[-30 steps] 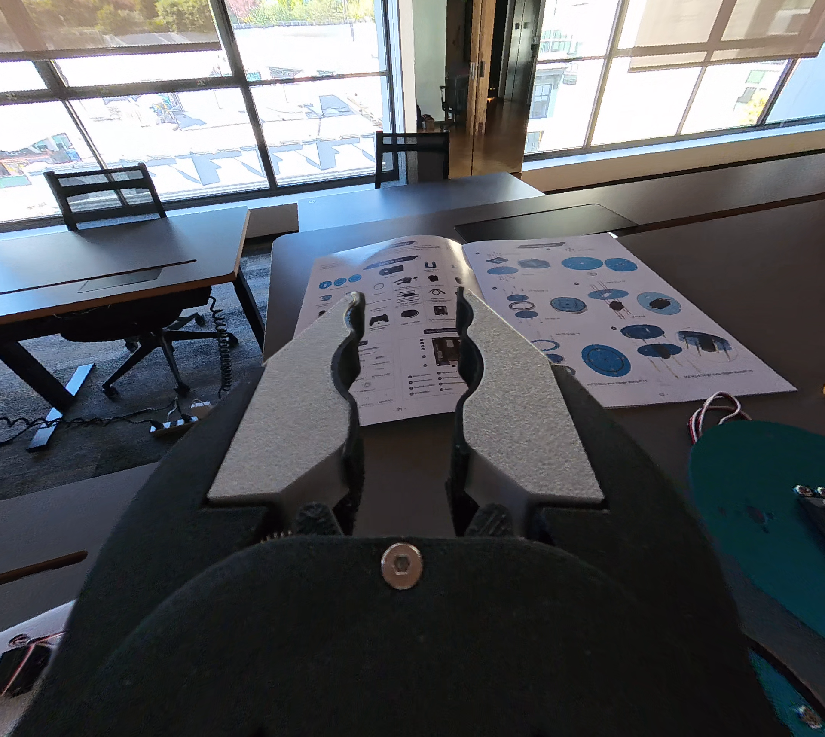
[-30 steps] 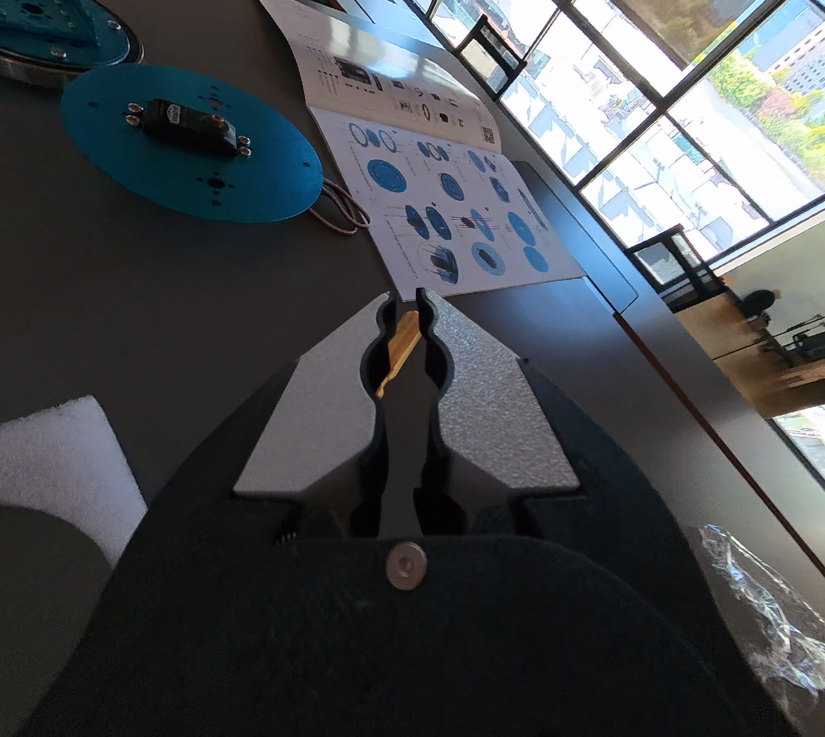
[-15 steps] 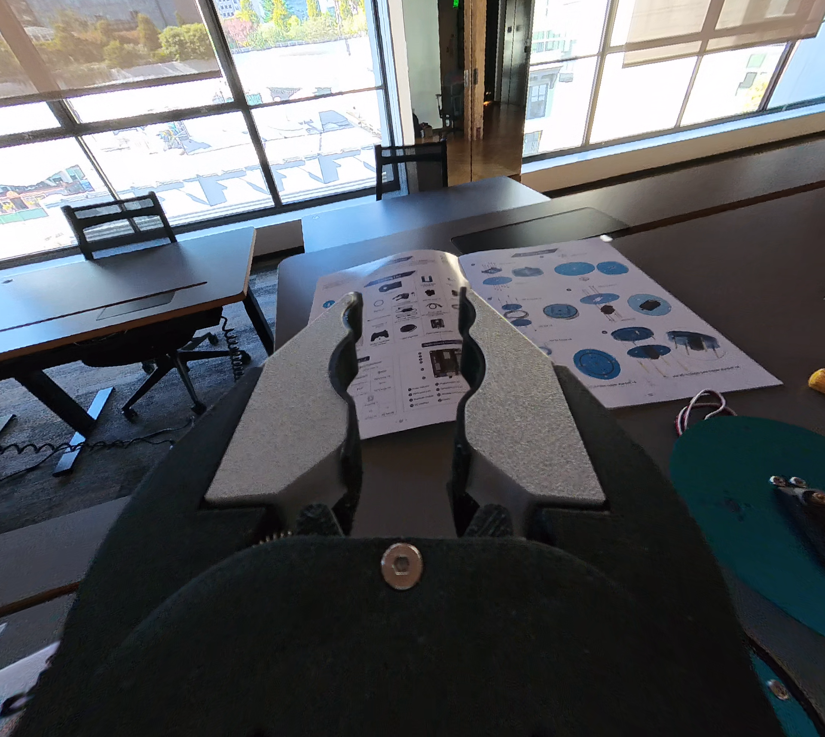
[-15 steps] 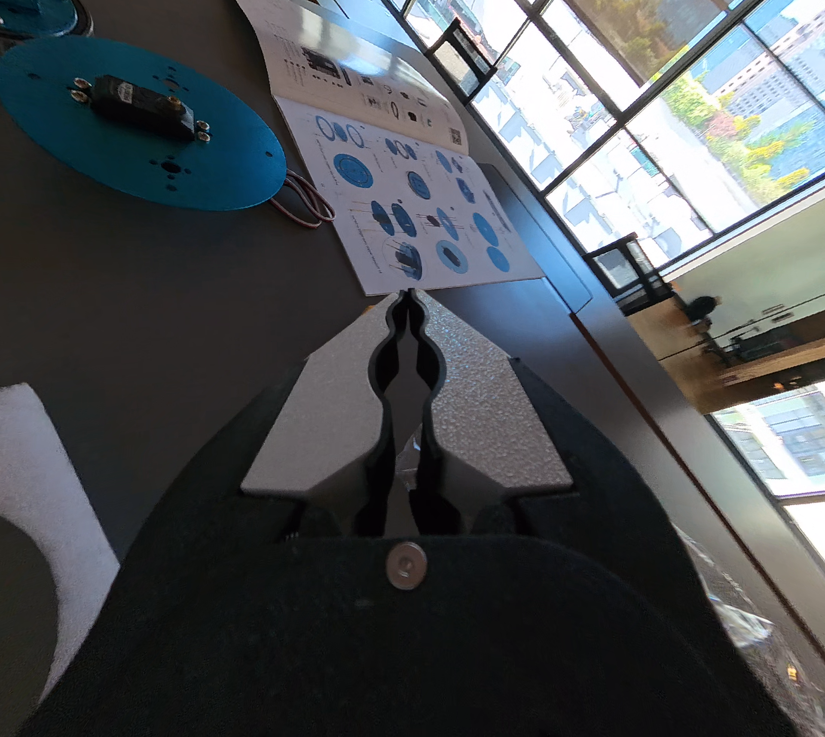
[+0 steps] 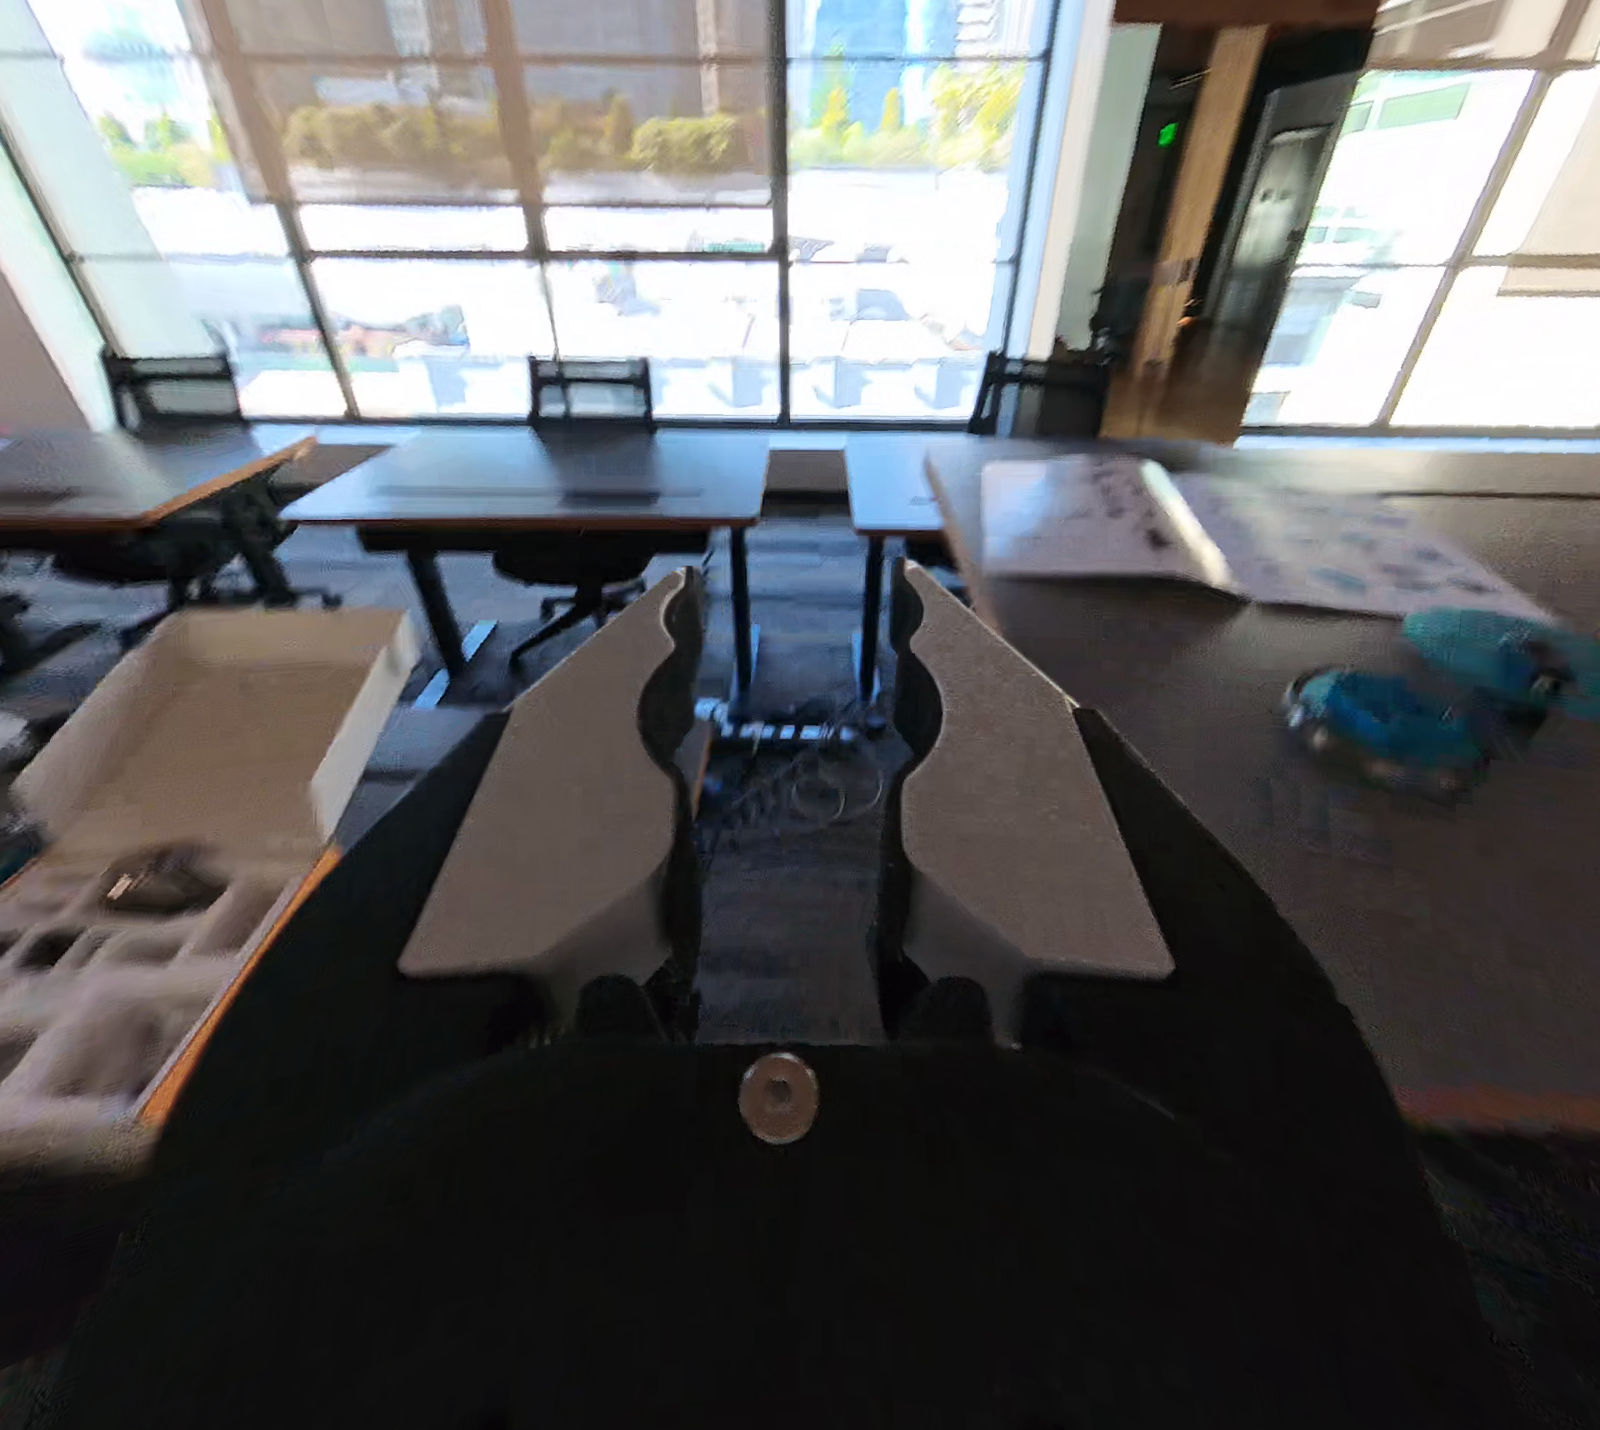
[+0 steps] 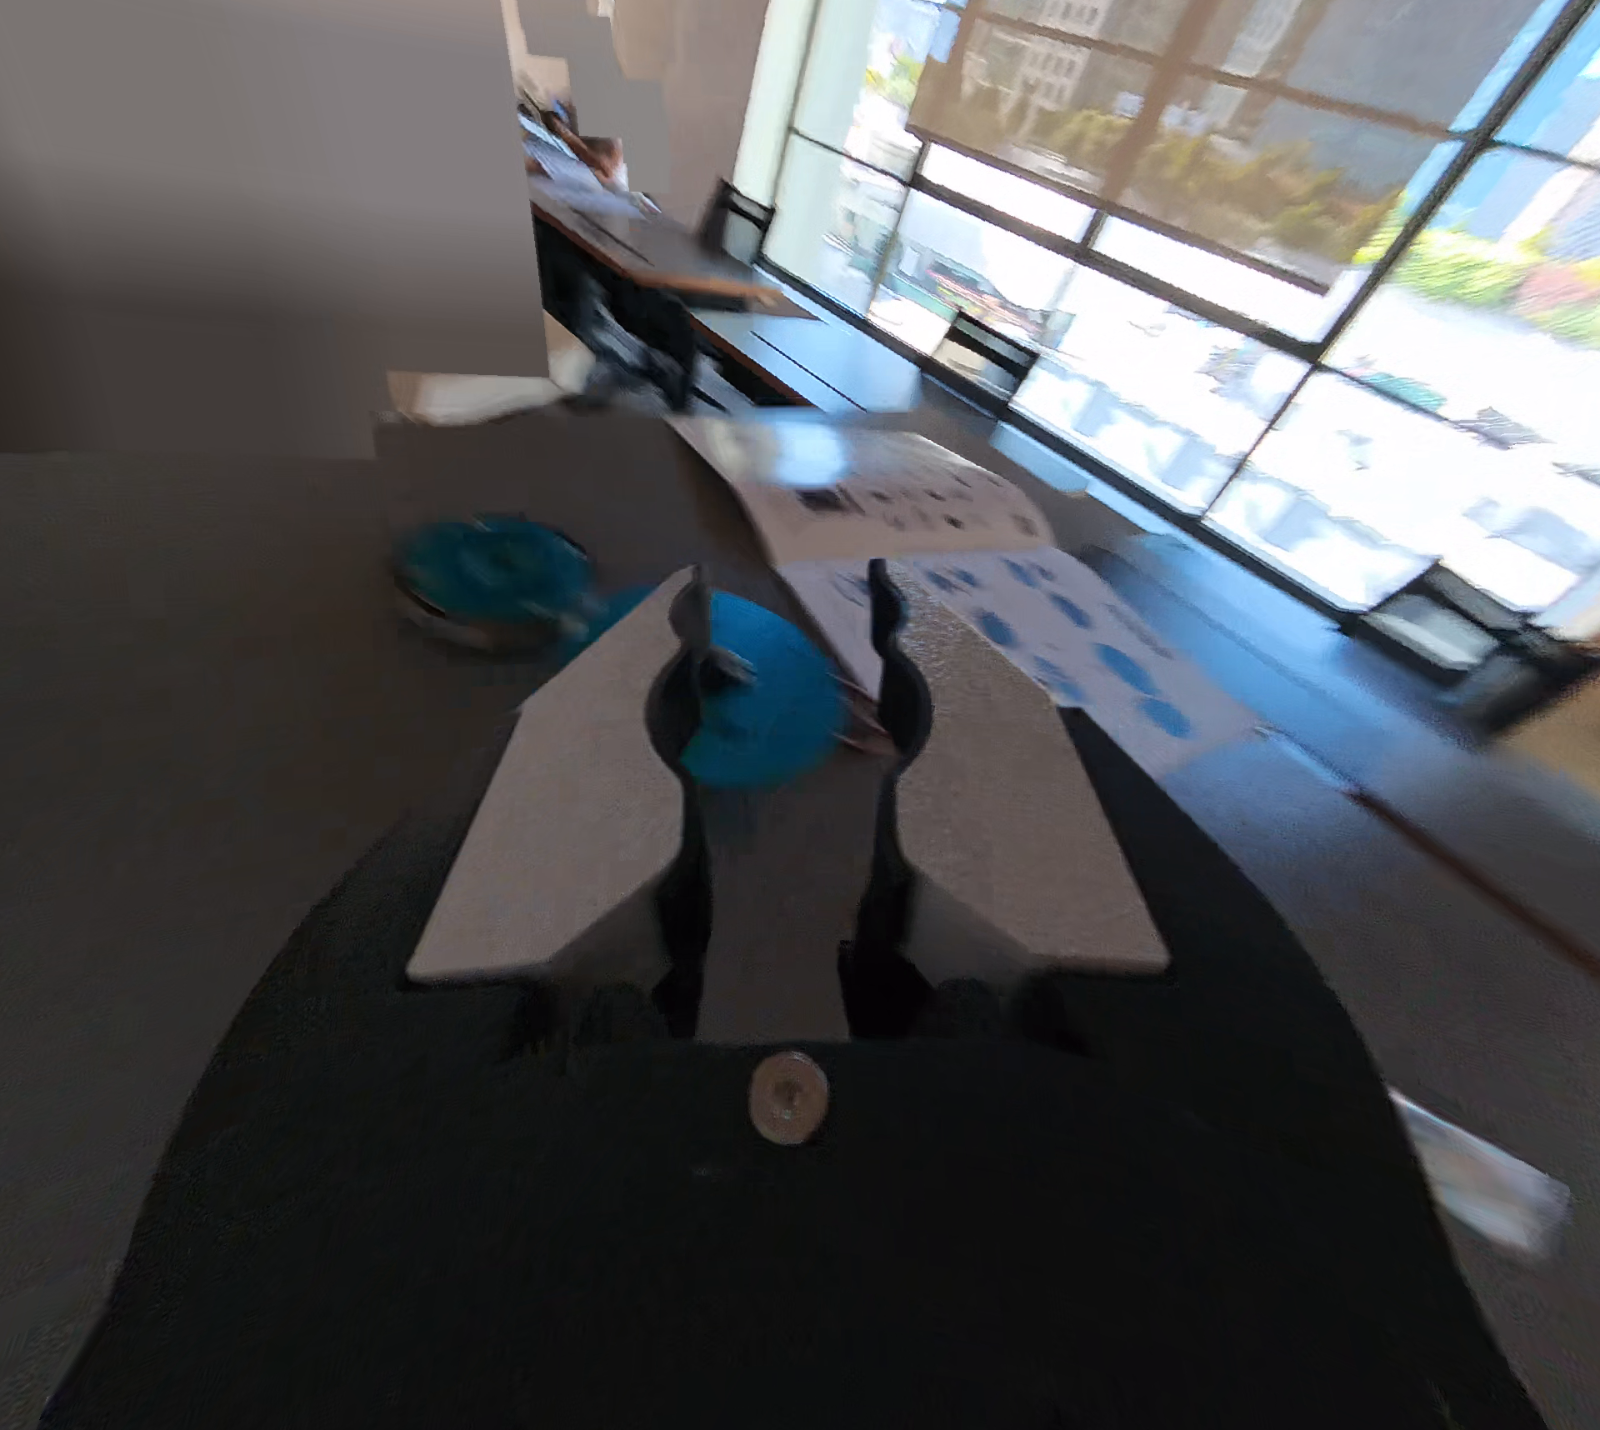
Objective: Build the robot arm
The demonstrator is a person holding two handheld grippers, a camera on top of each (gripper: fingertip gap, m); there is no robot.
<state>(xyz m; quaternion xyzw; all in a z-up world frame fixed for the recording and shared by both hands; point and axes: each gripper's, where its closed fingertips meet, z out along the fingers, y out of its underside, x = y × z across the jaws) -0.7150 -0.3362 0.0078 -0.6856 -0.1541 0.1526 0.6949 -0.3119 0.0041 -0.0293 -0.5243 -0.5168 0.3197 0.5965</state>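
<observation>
Motion blur is smearing both views. In the left wrist view, the open booklet (image 5: 1229,540) on the dark table (image 5: 1169,782) is showing only soft blue smudges, and the two blue parts (image 5: 1385,726) beside it are losing their outlines (the farther one is running off the right edge). The white foam tray (image 5: 173,774) at the left is being cut by the frame, its contents too blurred to name. In the right wrist view, the right gripper's left finger (image 6: 597,765) is covering part of the blue disc (image 6: 762,704); the round blue assembly (image 6: 489,579) behind is fuzzing out, and a pale thing (image 6: 1472,1189) at the lower right is staying unreadable.
</observation>
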